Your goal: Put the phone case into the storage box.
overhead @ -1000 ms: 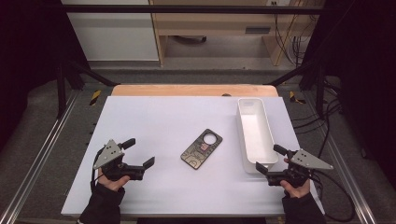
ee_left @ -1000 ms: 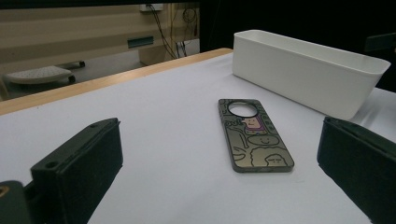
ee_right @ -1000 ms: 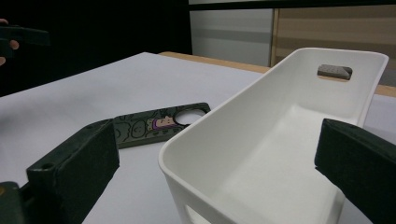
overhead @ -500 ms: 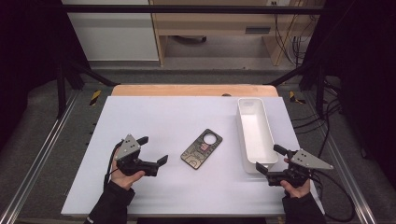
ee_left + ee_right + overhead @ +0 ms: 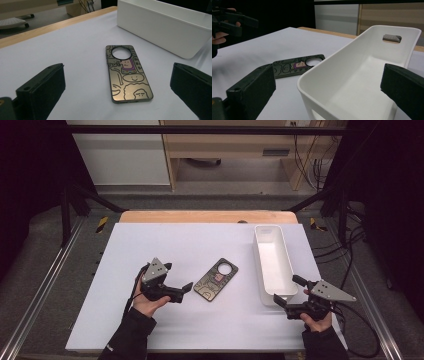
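A dark phone case (image 5: pixel 216 280) with cartoon doodles and a round camera hole lies flat near the middle of the white table; it also appears in the left gripper view (image 5: pixel 126 72) and the right gripper view (image 5: pixel 295 65). My left gripper (image 5: pixel 178 281) stands open just left of the case, its jaws wide and the case lying ahead between them, untouched. A long white bin (image 5: pixel 272 262) stands at the right, empty inside (image 5: pixel 362 82). My right gripper (image 5: pixel 288 291) is open at the bin's near end, its jaws either side of the bin's corner.
The white table sheet (image 5: pixel 150 245) stretches broadly to the left and back. A wooden strip (image 5: pixel 205 216) runs along its far edge. Metal rails flank the table, and cables lie on the floor at right (image 5: pixel 350 255).
My left gripper has moved right across the table toward the phone case, stopping just beside it, still open. The right gripper, case and bin have stayed put.
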{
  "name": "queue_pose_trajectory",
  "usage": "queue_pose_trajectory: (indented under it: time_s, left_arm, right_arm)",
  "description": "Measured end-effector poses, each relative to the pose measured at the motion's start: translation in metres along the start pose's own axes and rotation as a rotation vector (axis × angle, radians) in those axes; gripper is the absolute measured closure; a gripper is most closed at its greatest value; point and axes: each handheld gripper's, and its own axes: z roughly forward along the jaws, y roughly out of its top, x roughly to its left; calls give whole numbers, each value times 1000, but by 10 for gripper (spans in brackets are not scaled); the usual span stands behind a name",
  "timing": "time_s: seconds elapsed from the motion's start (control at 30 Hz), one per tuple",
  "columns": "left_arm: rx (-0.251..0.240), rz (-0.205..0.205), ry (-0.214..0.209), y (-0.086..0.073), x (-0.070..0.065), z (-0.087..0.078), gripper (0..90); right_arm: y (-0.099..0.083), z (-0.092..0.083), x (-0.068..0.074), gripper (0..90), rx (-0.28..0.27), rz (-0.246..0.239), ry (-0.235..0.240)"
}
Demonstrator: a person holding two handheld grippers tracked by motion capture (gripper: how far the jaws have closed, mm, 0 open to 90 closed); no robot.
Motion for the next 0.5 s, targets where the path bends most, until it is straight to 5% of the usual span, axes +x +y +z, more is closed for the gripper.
queue_pose_trajectory:
  time_s: [0.5]
  left_arm:
    - [40,11,-27,13,-9,34,0]
  right_arm:
    - [0,0,0,3,2,-1,1]
